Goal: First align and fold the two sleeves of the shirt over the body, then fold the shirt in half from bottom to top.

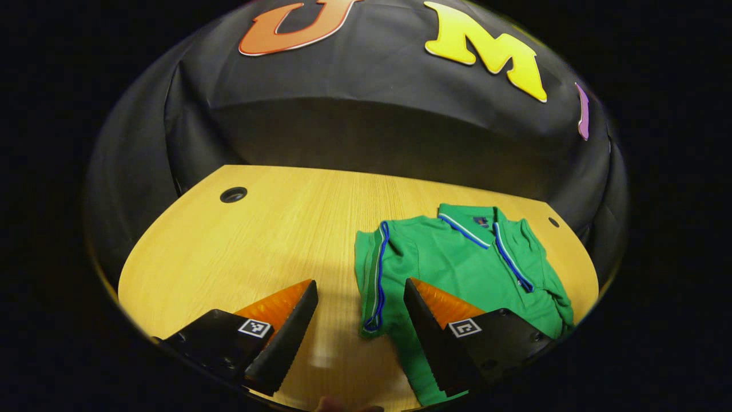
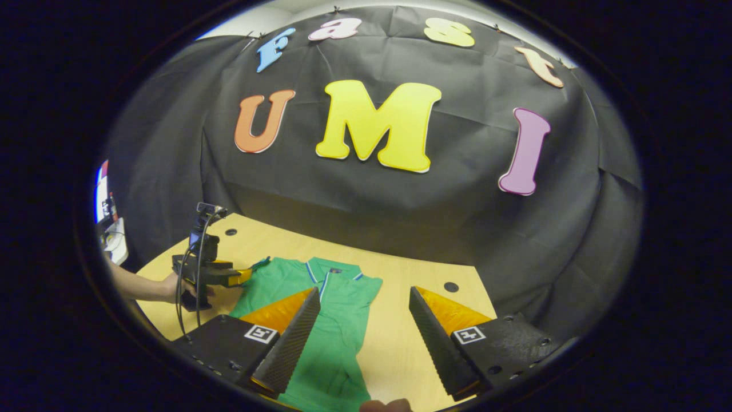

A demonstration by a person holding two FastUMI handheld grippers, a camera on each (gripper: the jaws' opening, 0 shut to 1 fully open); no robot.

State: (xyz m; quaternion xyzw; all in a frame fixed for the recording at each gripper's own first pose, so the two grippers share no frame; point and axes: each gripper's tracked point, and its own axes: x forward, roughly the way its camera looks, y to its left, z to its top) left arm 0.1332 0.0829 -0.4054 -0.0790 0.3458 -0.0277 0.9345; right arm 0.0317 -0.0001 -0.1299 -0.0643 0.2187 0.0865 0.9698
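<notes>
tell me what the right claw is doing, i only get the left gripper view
observer: The right claw is open, hovering over the edge of the green shirt where it meets the bare table.
operator: is it gripping any cloth
observer: No, its fingers stand wide apart and pinch nothing.
operator: any sleeve poking out on that side
observer: No. In the right gripper view the shirt's edge near that claw runs fairly straight, with no sleeve lying out on the wood.
</notes>
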